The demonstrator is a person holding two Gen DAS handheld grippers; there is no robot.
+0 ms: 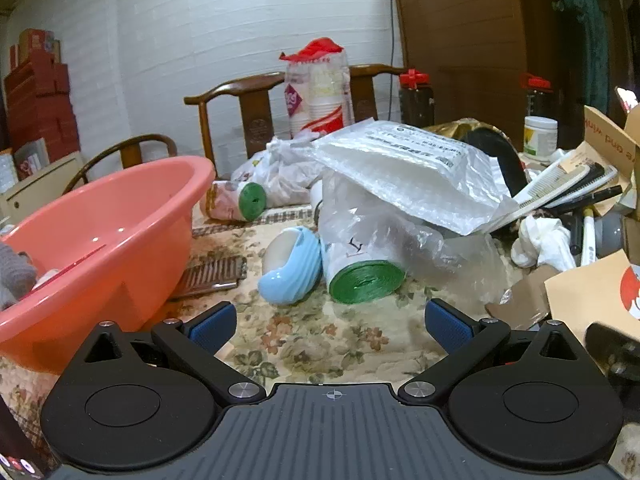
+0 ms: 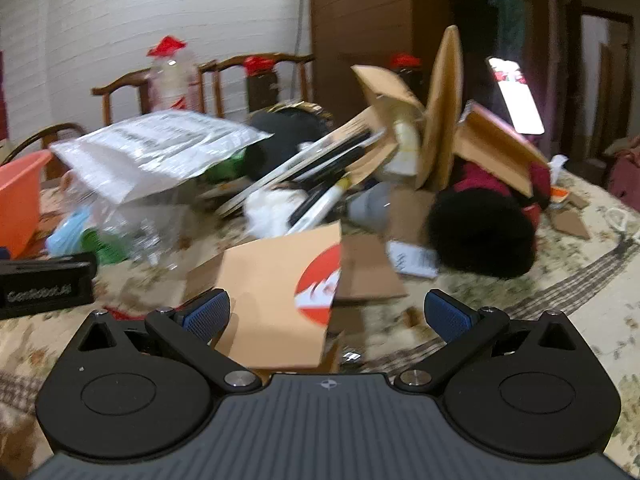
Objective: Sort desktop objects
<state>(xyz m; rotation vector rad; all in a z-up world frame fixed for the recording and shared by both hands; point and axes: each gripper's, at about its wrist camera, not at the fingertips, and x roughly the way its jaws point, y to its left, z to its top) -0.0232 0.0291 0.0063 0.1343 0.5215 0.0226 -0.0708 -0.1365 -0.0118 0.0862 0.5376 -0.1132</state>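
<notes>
Jaws on your left gripper (image 1: 330,326) and right gripper (image 2: 327,316) stand wide, empty; crinkled bubble mailer (image 1: 404,168) overhangs the green bag roll (image 1: 366,282) beside a glossy pink basin (image 1: 100,232).

Left gripper (image 1: 331,323) fingers spread wide, right gripper (image 2: 327,315) likewise

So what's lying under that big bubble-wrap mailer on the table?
The bubble-wrap mailer rests on crumpled clear plastic bags; a green roll of bags pokes out below, beside a pale blue cup. Whatever sits further back under it is covered.
</notes>
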